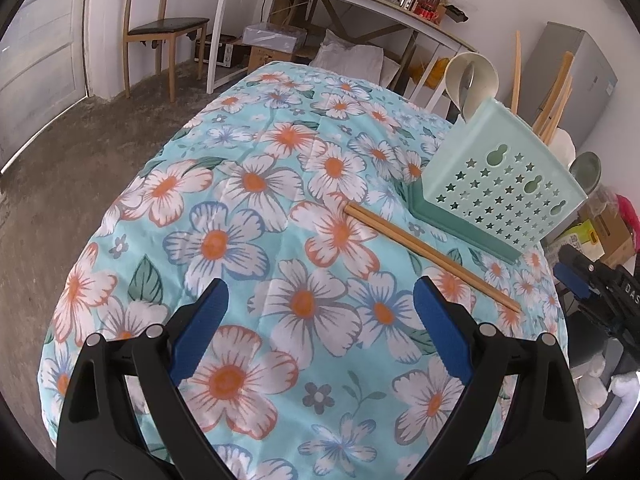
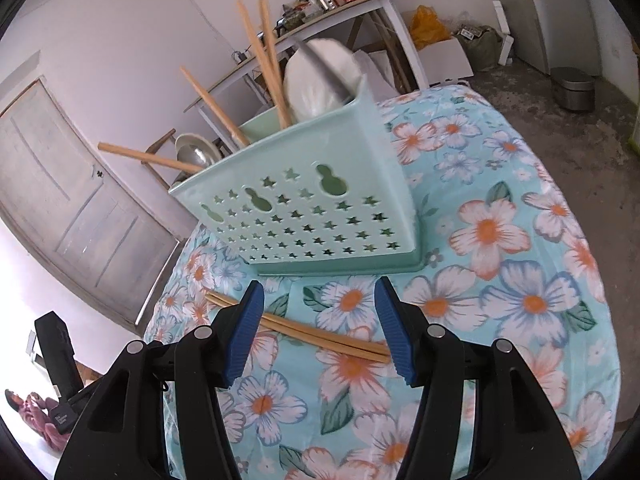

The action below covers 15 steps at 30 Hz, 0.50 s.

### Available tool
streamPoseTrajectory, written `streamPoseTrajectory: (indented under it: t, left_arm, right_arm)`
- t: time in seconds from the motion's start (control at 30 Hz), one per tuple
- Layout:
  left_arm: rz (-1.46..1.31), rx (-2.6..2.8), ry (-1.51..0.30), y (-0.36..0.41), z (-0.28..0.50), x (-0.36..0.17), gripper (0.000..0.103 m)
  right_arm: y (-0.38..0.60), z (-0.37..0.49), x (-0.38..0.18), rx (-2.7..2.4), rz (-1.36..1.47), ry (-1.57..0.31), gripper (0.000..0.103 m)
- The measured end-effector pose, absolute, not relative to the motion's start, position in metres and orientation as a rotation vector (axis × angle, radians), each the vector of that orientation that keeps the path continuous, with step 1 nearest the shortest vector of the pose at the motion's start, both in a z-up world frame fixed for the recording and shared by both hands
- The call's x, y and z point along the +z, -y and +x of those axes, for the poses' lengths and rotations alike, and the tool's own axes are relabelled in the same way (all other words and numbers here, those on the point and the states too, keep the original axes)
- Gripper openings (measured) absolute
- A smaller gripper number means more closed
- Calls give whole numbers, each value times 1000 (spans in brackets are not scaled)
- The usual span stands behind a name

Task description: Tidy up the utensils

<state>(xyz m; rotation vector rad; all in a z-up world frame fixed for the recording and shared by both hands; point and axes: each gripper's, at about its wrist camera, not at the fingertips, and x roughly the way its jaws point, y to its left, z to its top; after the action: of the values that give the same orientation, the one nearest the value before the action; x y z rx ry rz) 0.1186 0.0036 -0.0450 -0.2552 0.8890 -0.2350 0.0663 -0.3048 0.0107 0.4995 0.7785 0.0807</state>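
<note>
A pair of wooden chopsticks [image 1: 430,255] lies flat on the floral cloth beside a mint-green perforated utensil holder [image 1: 500,184]. The holder [image 2: 316,208] has several chopsticks [image 2: 260,56], a metal spoon [image 2: 196,154] and a white ladle [image 2: 320,76] standing in it. My right gripper [image 2: 320,300] is open and hangs just above the lying pair [image 2: 320,336], one blue pad on each side of it, not touching. My left gripper [image 1: 320,304] is open over bare cloth, left of the chopsticks, with nothing between its fingers. The right gripper [image 1: 576,276] shows at the right edge of the left wrist view.
The floral cloth [image 1: 240,184] covers a rounded table with edges dropping to a grey floor. A wooden chair [image 1: 160,28] and a white shelf table [image 1: 340,4] with clutter stand behind. A metal bin [image 2: 572,88] sits on the floor. A person [image 2: 32,412] sits at the lower left.
</note>
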Motion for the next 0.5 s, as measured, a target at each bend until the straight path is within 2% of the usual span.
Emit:
streamPoseTrajectory:
  t: [0.07, 0.3, 0.5]
  left_arm:
    - [-263, -229, -892, -7, 118, -47, 90]
    - [-275, -256, -871, -13, 112, -47, 90]
    - [-265, -302, -842, -12, 104, -45, 90]
  right_arm:
    - [298, 72, 9, 90, 484, -789, 56]
    - [263, 99, -2, 123, 362, -836, 37]
    - [239, 119, -25, 133, 272, -901, 34]
